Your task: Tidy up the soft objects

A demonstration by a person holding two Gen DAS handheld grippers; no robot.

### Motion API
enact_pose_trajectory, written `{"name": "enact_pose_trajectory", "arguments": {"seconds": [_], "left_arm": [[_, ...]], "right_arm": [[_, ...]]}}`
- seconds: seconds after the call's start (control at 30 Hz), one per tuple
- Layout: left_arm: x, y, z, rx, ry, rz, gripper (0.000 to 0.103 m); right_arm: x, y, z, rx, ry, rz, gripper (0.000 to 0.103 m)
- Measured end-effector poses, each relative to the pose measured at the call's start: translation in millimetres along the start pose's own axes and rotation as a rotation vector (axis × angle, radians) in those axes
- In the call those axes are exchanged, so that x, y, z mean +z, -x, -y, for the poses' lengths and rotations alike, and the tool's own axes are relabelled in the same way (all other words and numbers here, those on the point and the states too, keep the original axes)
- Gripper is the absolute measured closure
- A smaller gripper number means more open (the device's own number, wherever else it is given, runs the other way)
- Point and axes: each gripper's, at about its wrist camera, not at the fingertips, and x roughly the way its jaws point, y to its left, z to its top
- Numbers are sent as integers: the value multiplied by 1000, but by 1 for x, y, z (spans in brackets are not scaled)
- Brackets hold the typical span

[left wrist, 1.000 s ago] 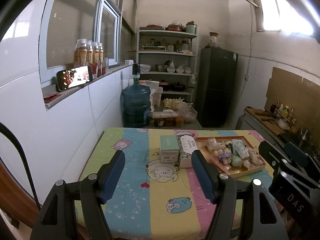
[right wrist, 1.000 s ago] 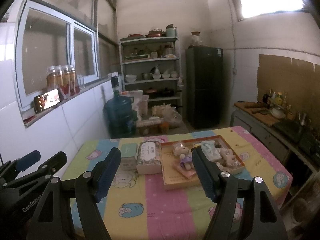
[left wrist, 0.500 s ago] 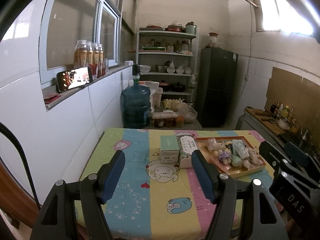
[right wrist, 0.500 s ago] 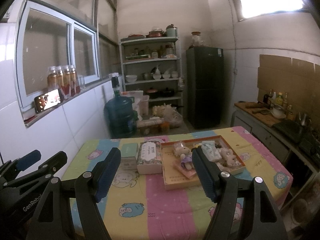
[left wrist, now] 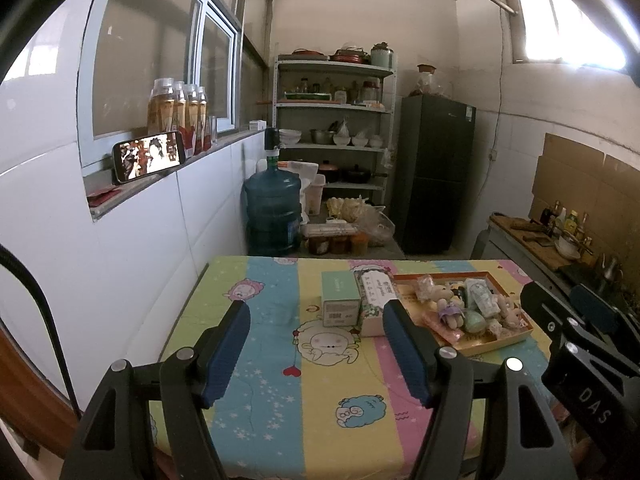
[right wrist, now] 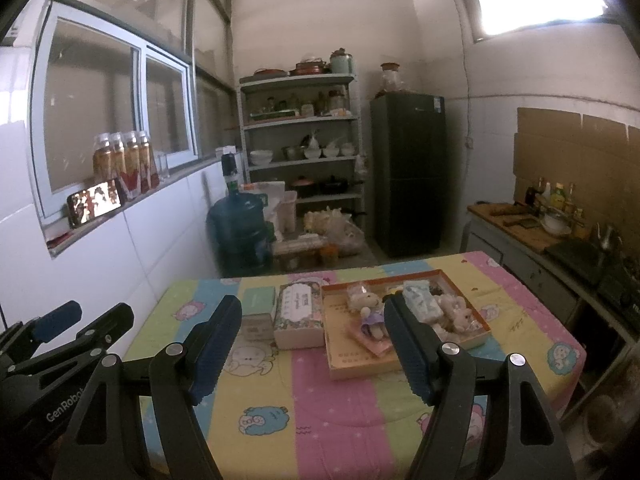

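Left tool: wide open, nothing held, hovering over the near left part of the surface, well short of everything on it.

Green box, then flowered tissue box, side by side and touching, toward the far edge at mid-width. Probably light card; not soft goods, likely to stay put.

Tray just right of the tissue box, toward the far right corner. Inside, left to right: flat pink packet on the tray floor; pale bear toy in purple dress lying partly on it; blue-green tissue pack; small pale plush rabbit near the right rim. More small items behind, too crowded to identify.

Handling, judged: all tray contents light and squashy. Bear: pinch across the body, not a limb, which would likely dangle. Tissue pack: film wrap looks slick, so grip across the short width. Pink packet: flat, hard to get under; lift by an edge.

Right tool: wide open, empty, hovering above the near edge, facing the tray but well apart from it.
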Motion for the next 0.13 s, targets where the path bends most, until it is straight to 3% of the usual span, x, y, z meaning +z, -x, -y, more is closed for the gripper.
{"name": "enact_pose_trajectory", "arguments": {"seconds": [0.13], "left_arm": [[2, -2, -2, -1, -1, 0, 34]], "right_arm": [[0, 0, -1, 0, -1, -2, 28]]}}
